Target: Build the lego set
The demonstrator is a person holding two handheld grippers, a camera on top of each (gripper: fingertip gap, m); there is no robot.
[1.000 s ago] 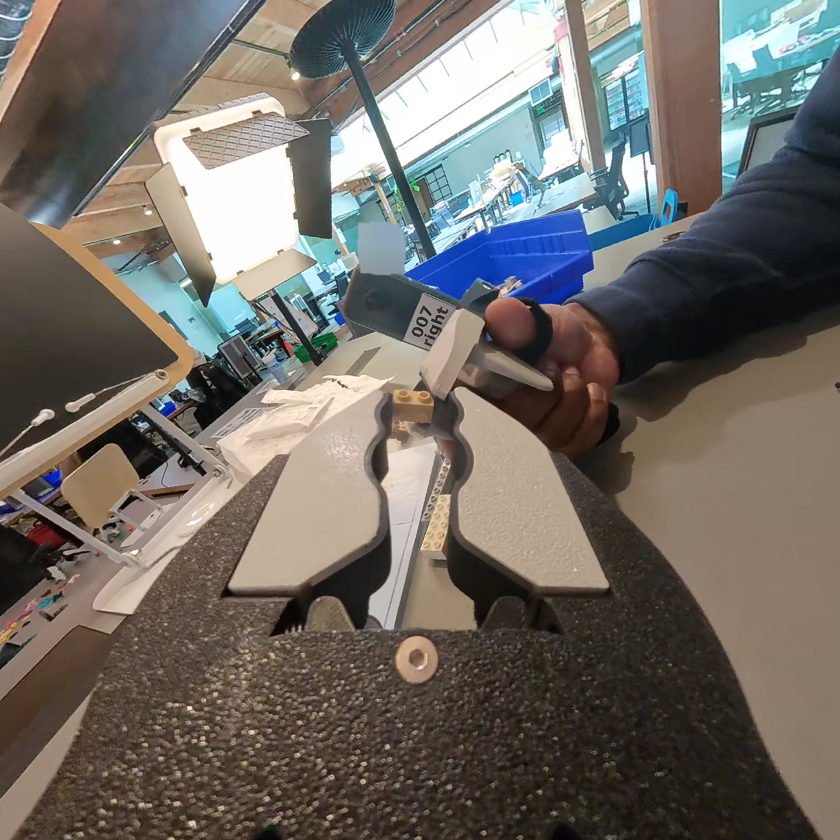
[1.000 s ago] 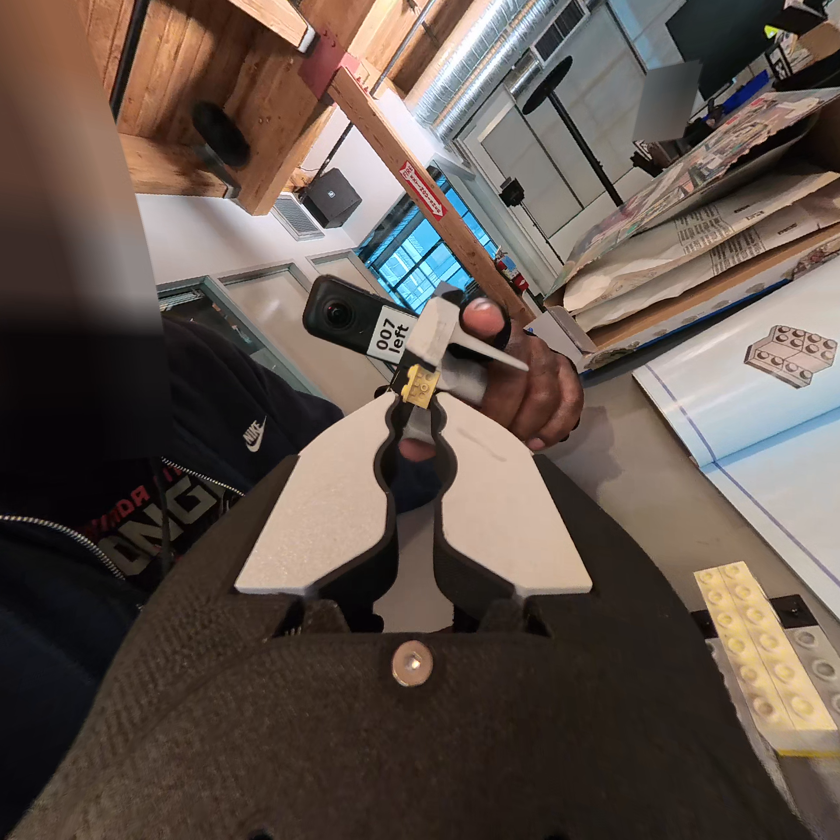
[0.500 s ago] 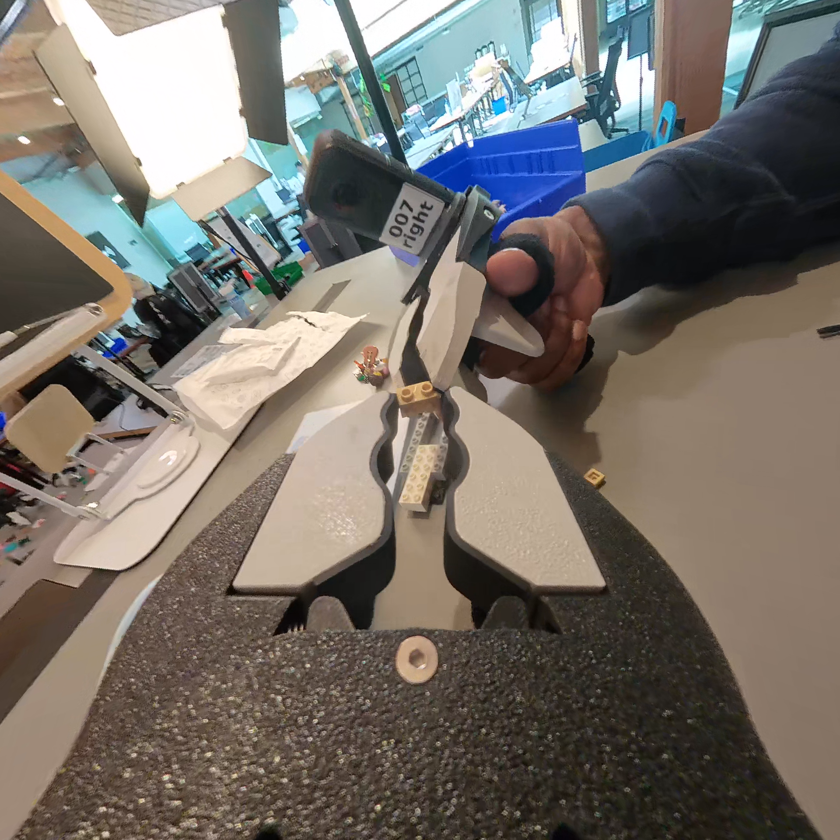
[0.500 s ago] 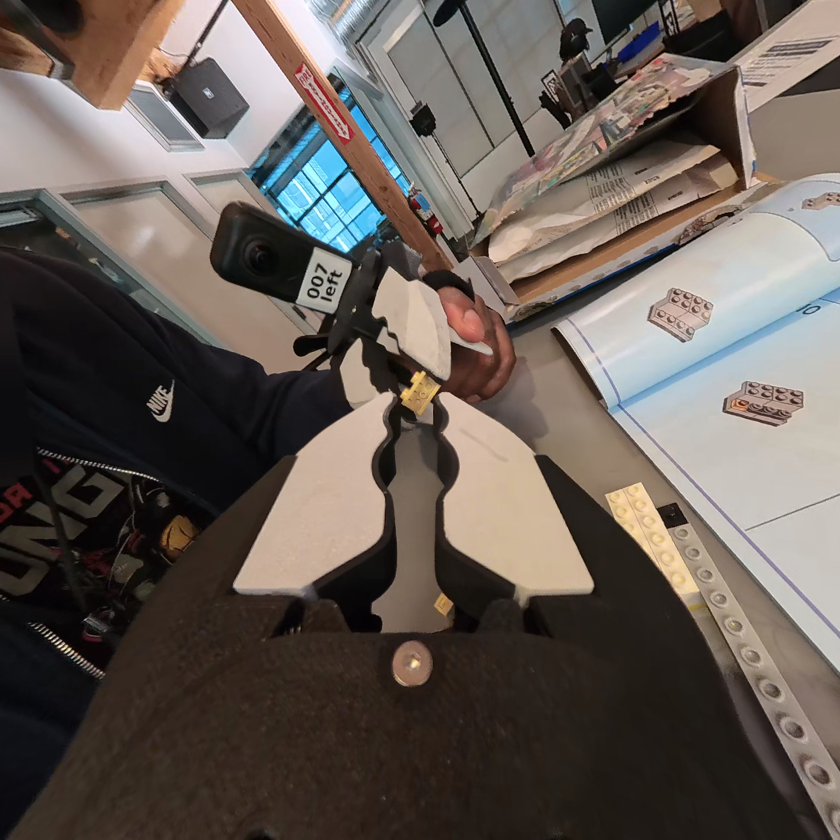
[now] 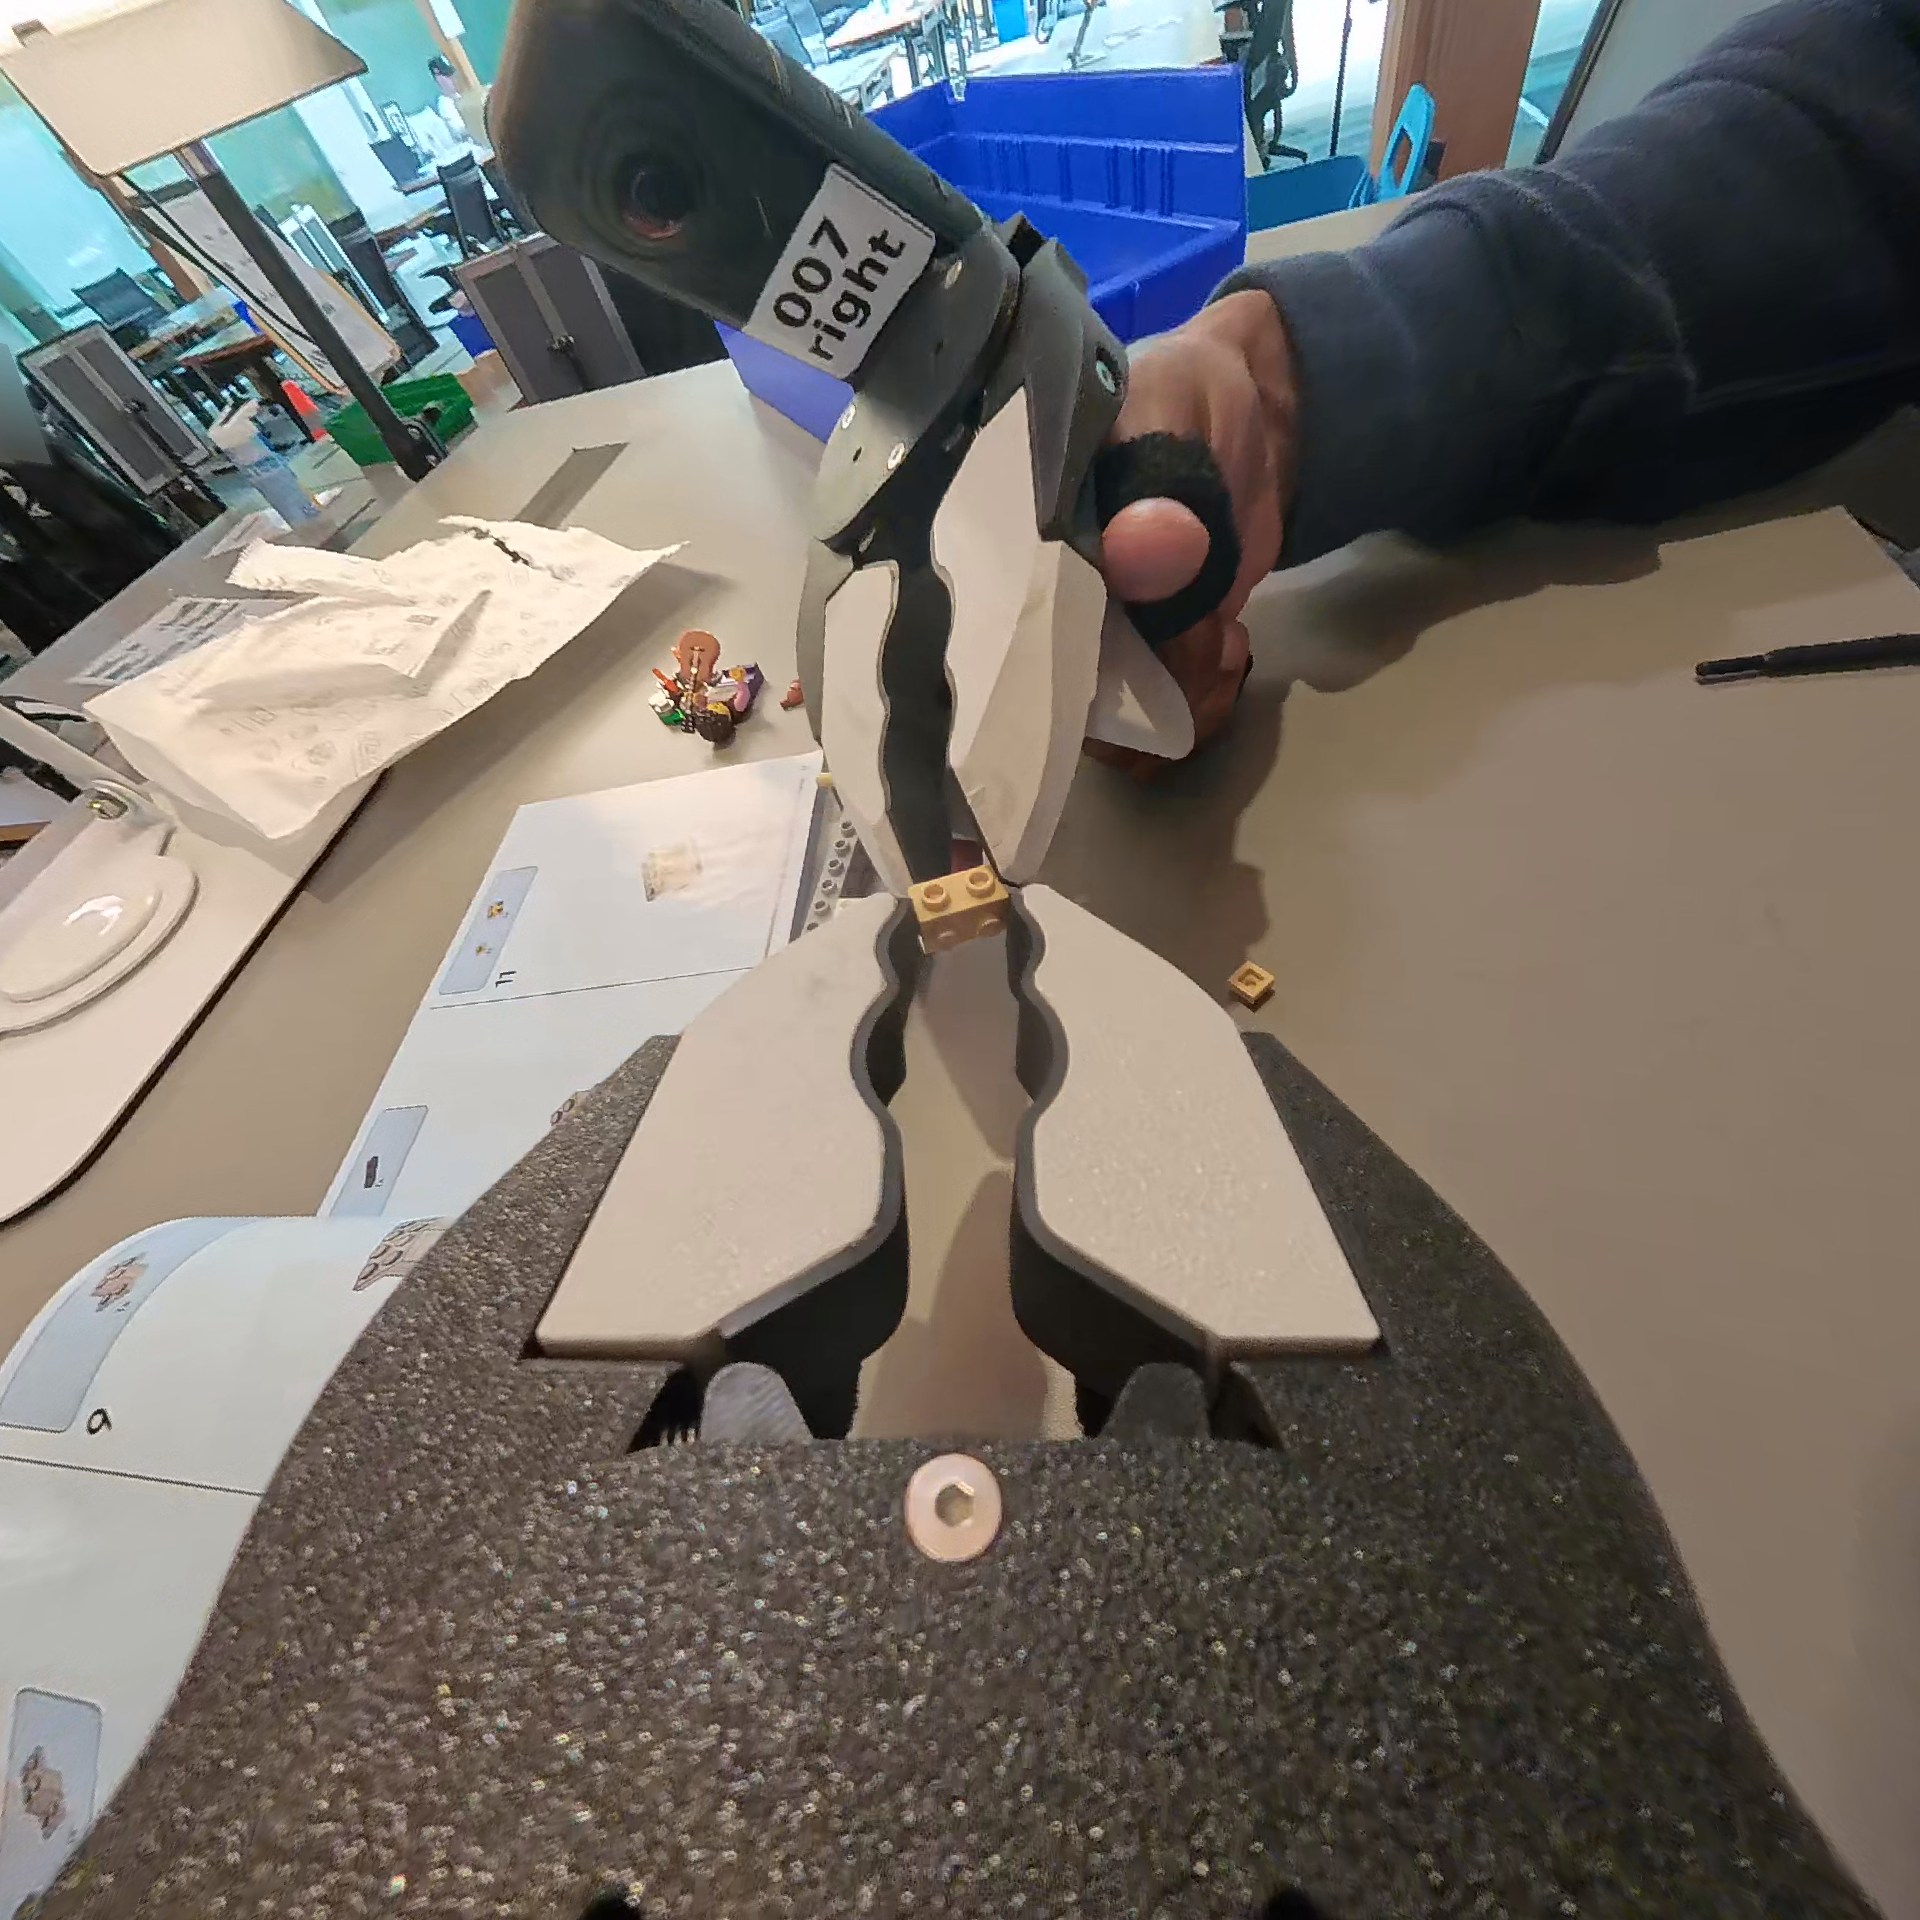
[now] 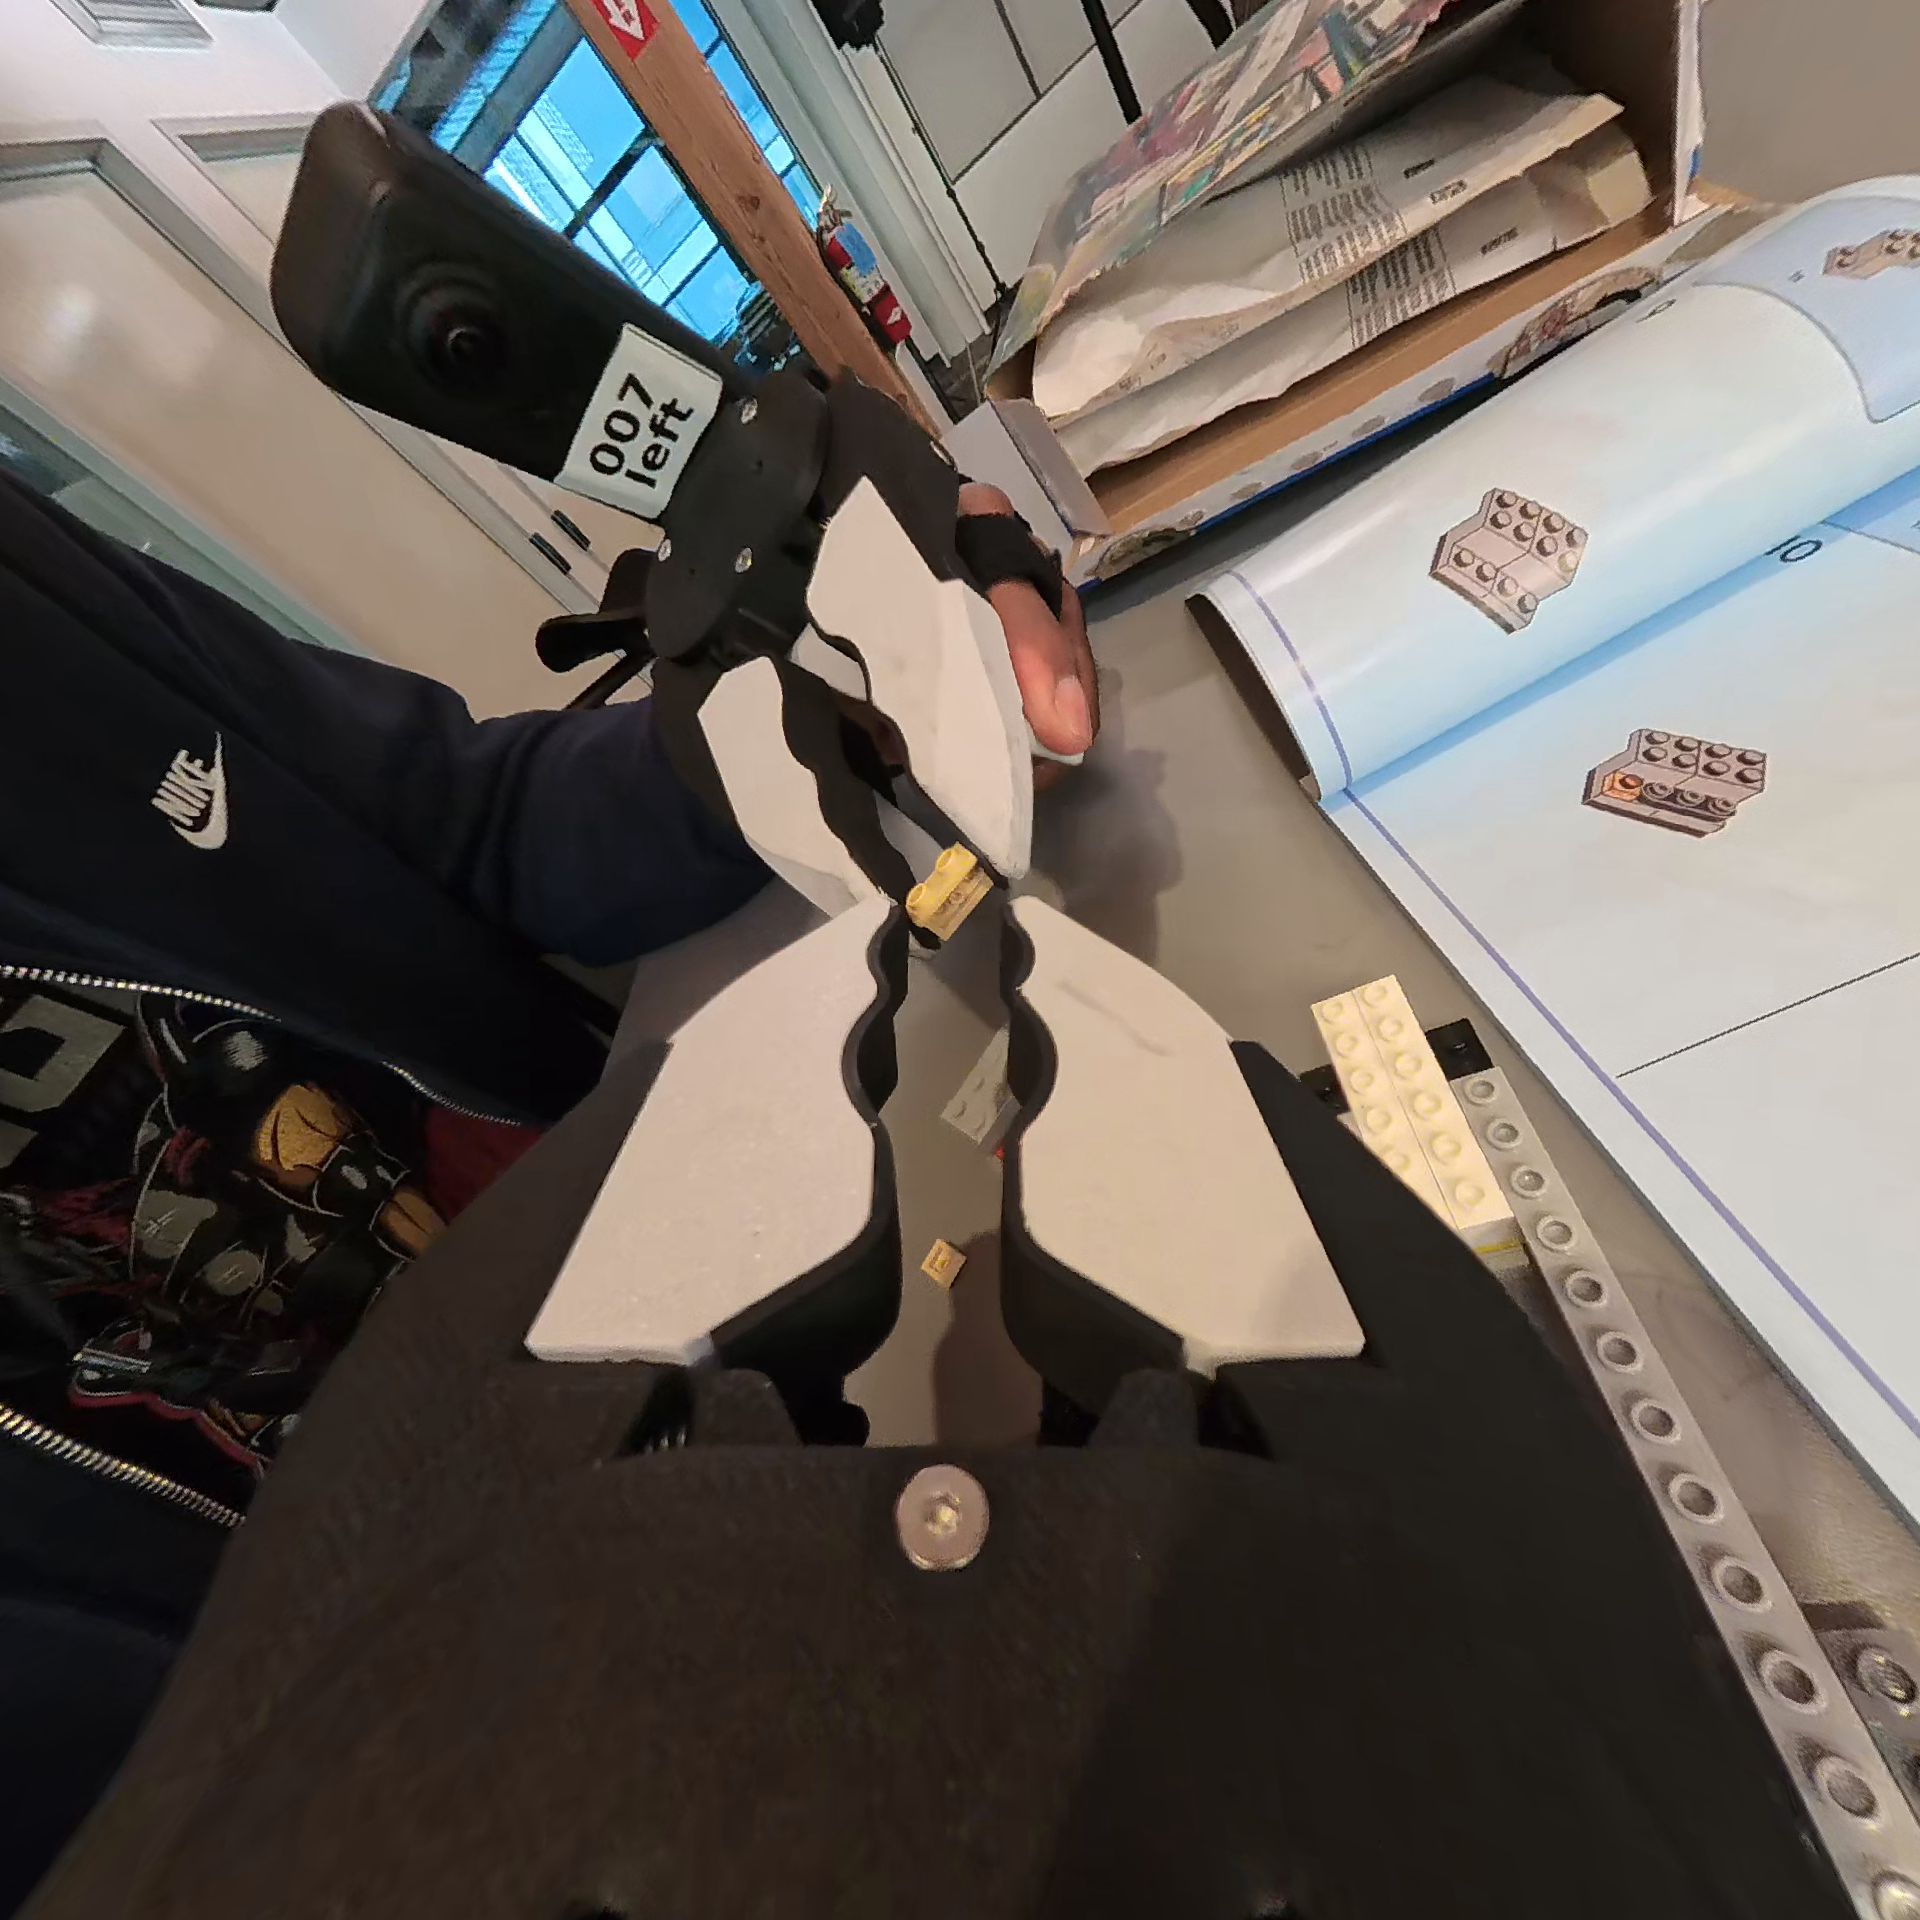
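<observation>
- My left gripper (image 5: 958,920) pinches a small tan brick (image 5: 958,914) end to end. One fingertip presses on each short side, studs up, and the brick is lifted clear of the grey table (image 5: 1507,935).
- My right gripper (image 6: 951,920) meets it tip to tip from the far side. Its fingers are parted, with a gap showing beside the brick, so I judge that only the left one carries it.
- A tiny tan tile (image 5: 1251,983) lies loose on the table, just right of my left fingers.
- A cream plate (image 6: 1403,1112) and a long grey holed beam (image 6: 1621,1351) lie side by side at the edge of the open instruction booklet (image 6: 1662,935).
- A small heap of colourful pieces (image 5: 707,691) and a crumpled paper bag (image 5: 364,644) lie farther off.
</observation>
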